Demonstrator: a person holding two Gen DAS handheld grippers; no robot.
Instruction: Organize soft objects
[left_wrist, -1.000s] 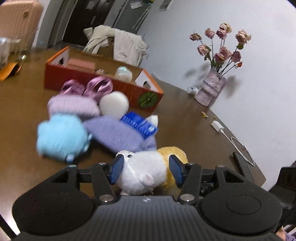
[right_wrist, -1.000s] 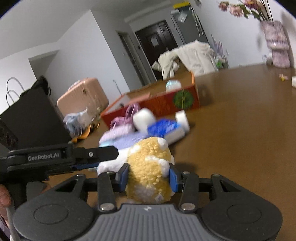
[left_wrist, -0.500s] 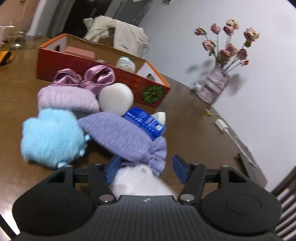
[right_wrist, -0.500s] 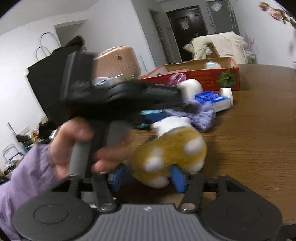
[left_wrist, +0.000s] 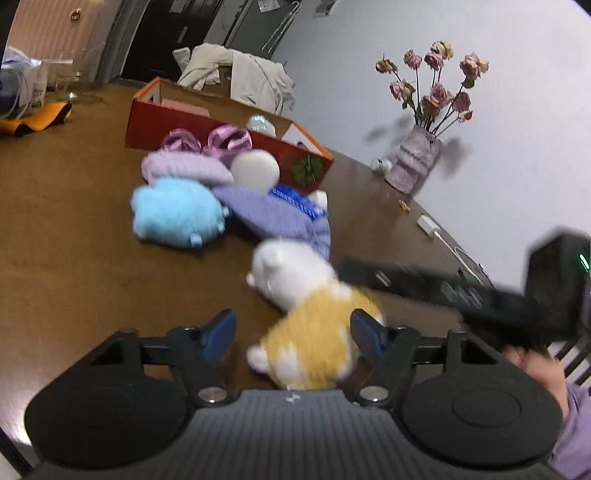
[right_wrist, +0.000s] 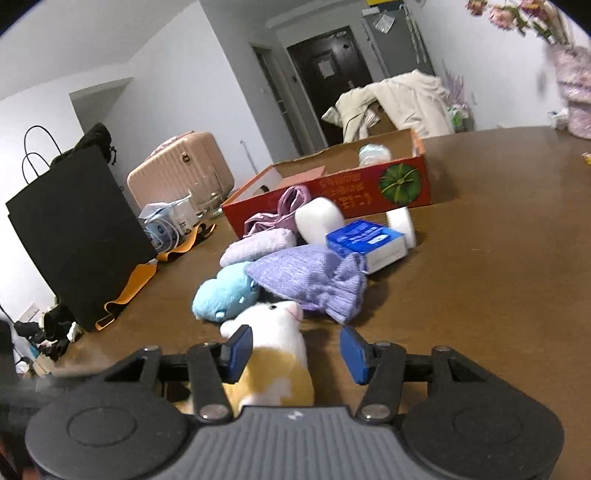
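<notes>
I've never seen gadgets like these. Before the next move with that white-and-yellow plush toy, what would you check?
1. Plush toy between the jaws of the right gripper: ok.
2. Right jaws pressing on it: not ok; they have just been opening, gap on one side.
3. Left gripper gripping it: not ok; its jaws stand wide, though just closing a little.
4. Red box has free room: ok.
5. Toy resting on the table: cannot tell.

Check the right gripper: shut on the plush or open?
Open. In the right wrist view the right gripper has just been opening; the yellow-and-white plush lies between the jaws against the left pad, with a clear gap to the other.
</notes>
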